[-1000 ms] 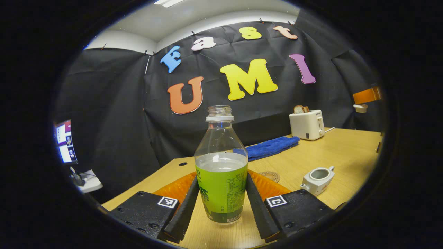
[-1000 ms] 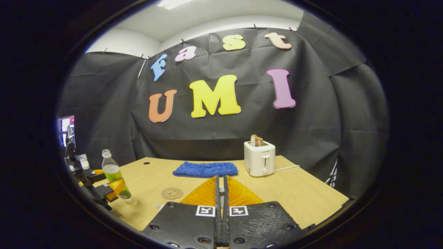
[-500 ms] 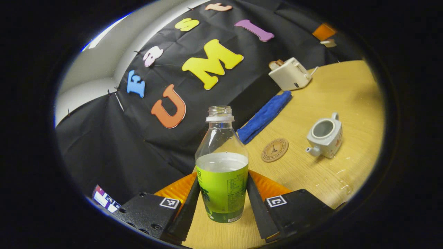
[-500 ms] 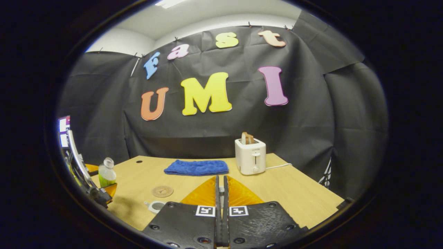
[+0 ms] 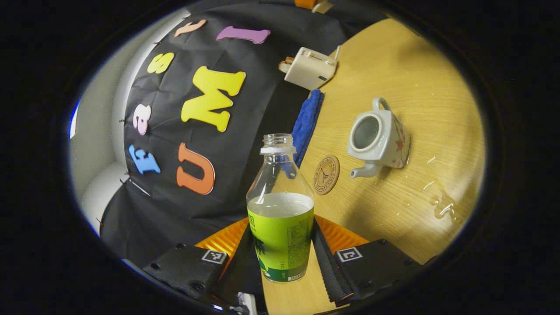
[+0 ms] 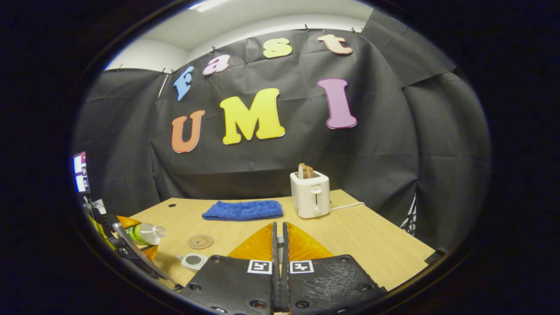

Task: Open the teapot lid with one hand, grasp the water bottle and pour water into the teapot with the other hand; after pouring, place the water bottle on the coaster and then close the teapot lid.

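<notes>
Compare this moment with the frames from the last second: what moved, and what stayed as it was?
The left gripper, shut on the water bottle, has tipped it from upright toward the open teapot; in the right gripper view the bottle now lies nearly on its side. No water is leaving it yet. The right gripper stays shut; coaster, blue cloth and toaster are unmoved.

Coaster (image 6: 200, 241) btwn teapot (image 6: 193, 261) & towel (image 6: 243, 210), toaster (image 6: 310, 194) beside.

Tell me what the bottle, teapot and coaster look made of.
Water bottle: clear thin plastic, probably; see-through shoulder, glossy green label wrap. Teapot: glazed ceramic by the look; smooth white shine, small painted motif. Coaster: a flat matte tan disc with a printed or engraved mark, perhaps wood or cork; I can't tell which.
</notes>
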